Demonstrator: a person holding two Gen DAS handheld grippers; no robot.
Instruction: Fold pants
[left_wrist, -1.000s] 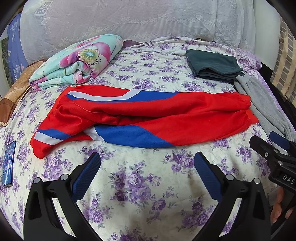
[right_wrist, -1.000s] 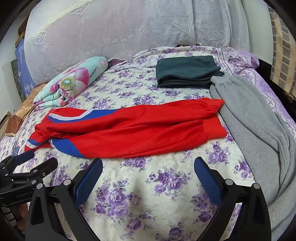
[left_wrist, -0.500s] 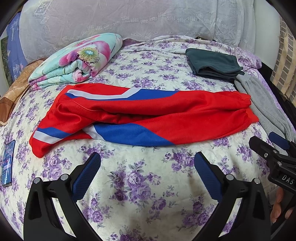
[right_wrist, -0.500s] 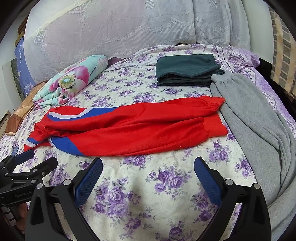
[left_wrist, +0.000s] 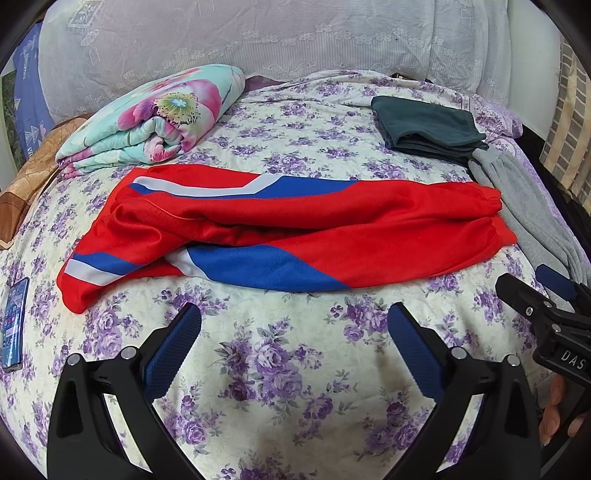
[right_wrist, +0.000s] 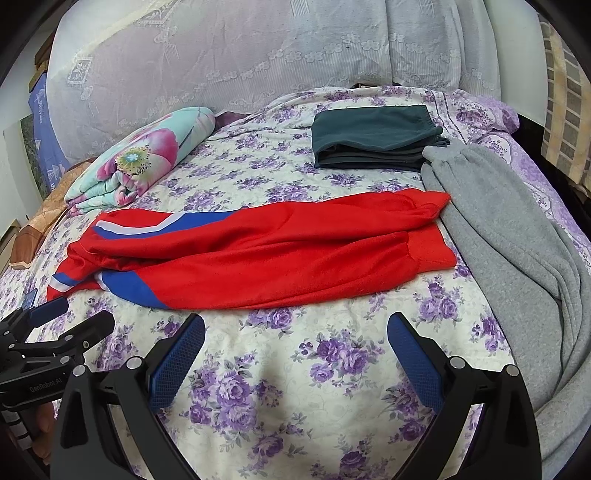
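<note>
Red pants (left_wrist: 280, 236) with blue and white stripes lie across the floral bed, waist to the left, cuffs to the right; they also show in the right wrist view (right_wrist: 255, 254). The legs are laid roughly one over the other and rumpled. My left gripper (left_wrist: 293, 332) is open and empty, hovering over the bedspread just short of the pants' near edge. My right gripper (right_wrist: 295, 336) is open and empty, also just short of the near edge, toward the cuff end. Each gripper shows at the edge of the other's view.
Grey pants (right_wrist: 517, 236) lie at the right beside the red cuffs. A folded dark green garment (right_wrist: 373, 136) sits behind them. A folded floral quilt (left_wrist: 159, 118) lies at the back left. A phone (left_wrist: 13, 321) lies at the left edge. A covered headboard (left_wrist: 258, 37) stands behind.
Both grippers have drifted slightly back and up from the pants; the pants look a little farther away. Nothing was grasped or moved.
</note>
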